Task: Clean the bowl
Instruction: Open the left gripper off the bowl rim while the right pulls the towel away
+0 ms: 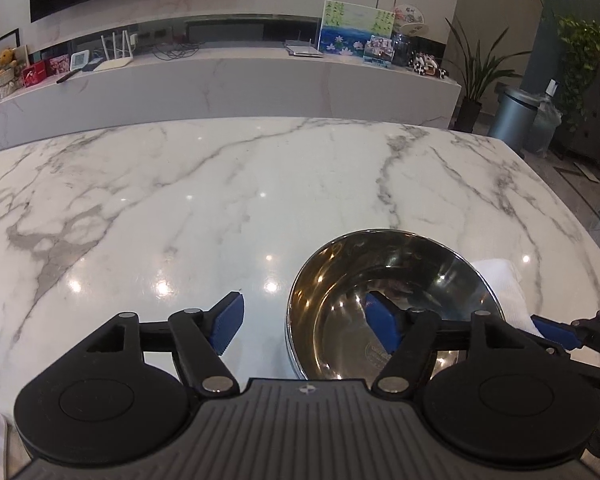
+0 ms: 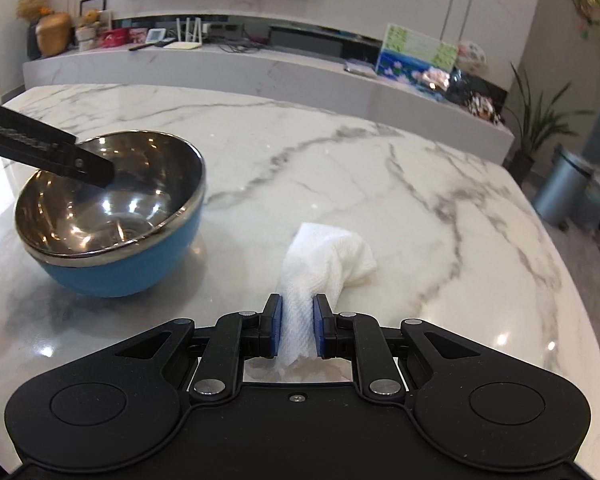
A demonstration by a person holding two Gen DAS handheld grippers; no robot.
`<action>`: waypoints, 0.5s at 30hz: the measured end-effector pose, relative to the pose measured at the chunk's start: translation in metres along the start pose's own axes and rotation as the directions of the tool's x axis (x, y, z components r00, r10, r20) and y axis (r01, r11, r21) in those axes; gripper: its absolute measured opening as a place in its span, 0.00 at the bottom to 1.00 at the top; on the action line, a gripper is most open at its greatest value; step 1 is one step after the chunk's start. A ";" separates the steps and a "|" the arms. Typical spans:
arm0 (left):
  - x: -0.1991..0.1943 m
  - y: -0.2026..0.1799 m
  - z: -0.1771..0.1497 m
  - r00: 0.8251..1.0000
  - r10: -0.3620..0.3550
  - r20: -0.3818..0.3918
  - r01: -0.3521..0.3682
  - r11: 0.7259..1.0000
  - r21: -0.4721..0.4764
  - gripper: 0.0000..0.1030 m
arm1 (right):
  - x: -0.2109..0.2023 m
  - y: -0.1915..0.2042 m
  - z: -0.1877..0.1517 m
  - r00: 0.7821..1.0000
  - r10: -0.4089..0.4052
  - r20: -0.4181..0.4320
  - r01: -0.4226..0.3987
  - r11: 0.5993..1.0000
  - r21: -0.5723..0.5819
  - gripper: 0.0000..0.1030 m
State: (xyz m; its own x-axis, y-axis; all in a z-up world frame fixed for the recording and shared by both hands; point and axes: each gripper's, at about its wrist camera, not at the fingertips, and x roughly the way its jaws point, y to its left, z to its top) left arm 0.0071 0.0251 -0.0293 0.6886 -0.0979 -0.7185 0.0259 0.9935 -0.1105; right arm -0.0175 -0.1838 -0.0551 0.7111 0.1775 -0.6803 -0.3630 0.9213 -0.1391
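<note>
The bowl [image 2: 112, 212] is stainless steel inside with a blue outer shell, standing upright on the white marble bench [image 2: 340, 168]. The left gripper [image 1: 308, 320] is spread wide, its right finger inside the bowl, its left finger outside the rim. The right gripper [image 2: 296, 330] pinches a white paper towel [image 2: 324, 260] right of the bowl. A marble ledge [image 1: 260, 76] runs behind.

Both tools share one build. The left gripper [image 1: 306, 322] and the right gripper [image 2: 296, 330] have matte black linkage arms, silver round rivets at the pivots, two round black discs near the camera, and ridged blue finger pads [image 2: 275, 330].
</note>
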 end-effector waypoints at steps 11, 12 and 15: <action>-0.008 0.003 -0.003 1.000 -0.009 0.019 0.009 1.000 -0.015 0.70 | 0.004 -0.003 -0.005 0.999 -0.011 -0.043 0.012 0.999 0.036 0.19; -0.010 0.003 -0.004 1.000 -0.009 0.023 0.009 1.000 -0.016 0.70 | 0.002 -0.003 -0.005 0.999 -0.016 -0.042 0.018 0.999 0.040 0.28; -0.016 0.003 -0.005 0.999 -0.009 0.034 0.009 1.000 -0.012 0.72 | -0.006 -0.001 -0.002 0.999 -0.041 -0.019 0.042 0.998 0.049 0.50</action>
State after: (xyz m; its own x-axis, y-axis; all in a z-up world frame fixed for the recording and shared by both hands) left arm -0.0071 0.0291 -0.0219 0.7124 -0.1046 -0.6940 0.0234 0.9918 -0.1254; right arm -0.0226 -0.1868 -0.0522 0.7141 0.1331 -0.6873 -0.3030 0.9438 -0.1321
